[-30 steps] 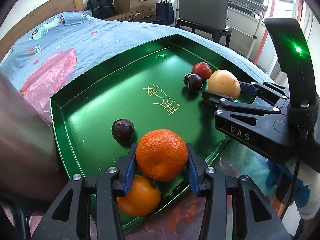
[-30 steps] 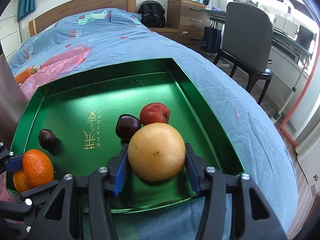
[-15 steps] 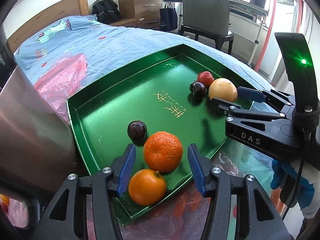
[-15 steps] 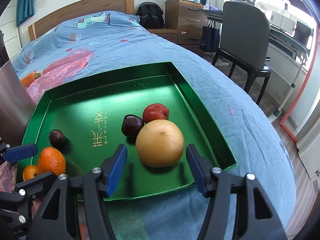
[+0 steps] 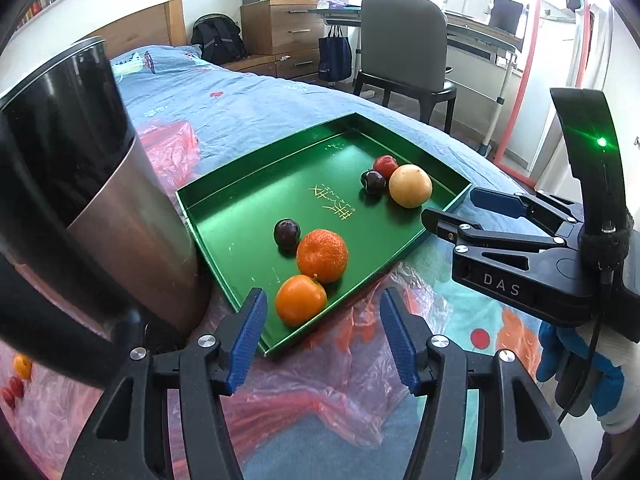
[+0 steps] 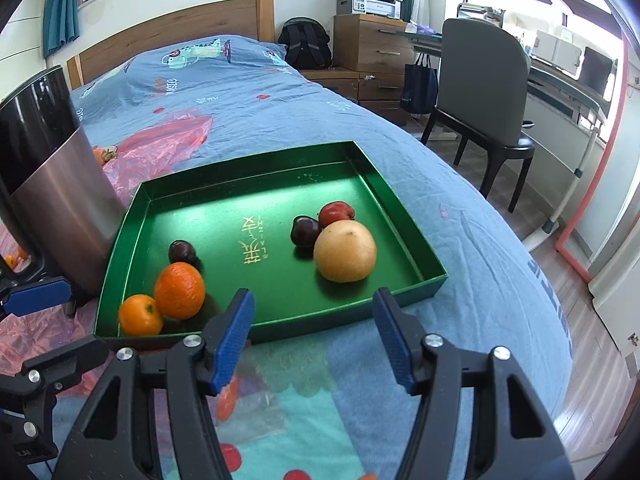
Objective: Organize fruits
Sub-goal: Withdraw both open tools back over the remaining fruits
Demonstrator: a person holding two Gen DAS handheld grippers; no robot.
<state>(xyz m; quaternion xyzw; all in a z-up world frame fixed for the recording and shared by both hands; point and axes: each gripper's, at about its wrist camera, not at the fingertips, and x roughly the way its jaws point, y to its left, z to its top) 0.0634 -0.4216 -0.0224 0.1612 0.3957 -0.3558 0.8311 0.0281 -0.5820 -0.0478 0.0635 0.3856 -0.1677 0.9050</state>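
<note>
A green tray (image 5: 240, 216) (image 6: 280, 184) lies on the blue bed. In it sit a large orange (image 5: 322, 255) (image 6: 179, 290), a small orange (image 5: 301, 300) (image 6: 140, 314), a dark plum (image 5: 286, 233) (image 6: 182, 252), a second dark plum (image 5: 373, 181) (image 6: 305, 230), a red fruit (image 5: 385, 165) (image 6: 336, 213) and a yellow pomelo (image 5: 410, 185) (image 6: 345, 250). My left gripper (image 5: 322, 338) hangs above the tray's near corner, its jaws opening, nothing between them. My right gripper (image 6: 314, 336) (image 5: 456, 210) is open and empty, back from the pomelo.
A tall steel bin (image 5: 100, 184) (image 6: 52, 176) stands against the tray's left side. Pink plastic bags (image 5: 344, 364) (image 6: 160, 144) lie crumpled on the bed, with small fruits (image 5: 16, 376) at the far left. A grey chair (image 6: 480, 80) and desk stand beyond the bed's right edge.
Both grippers let go of their fruit, the left of the large orange and the right of the pomelo. Both then drew back and up from the tray with jaws wider.
</note>
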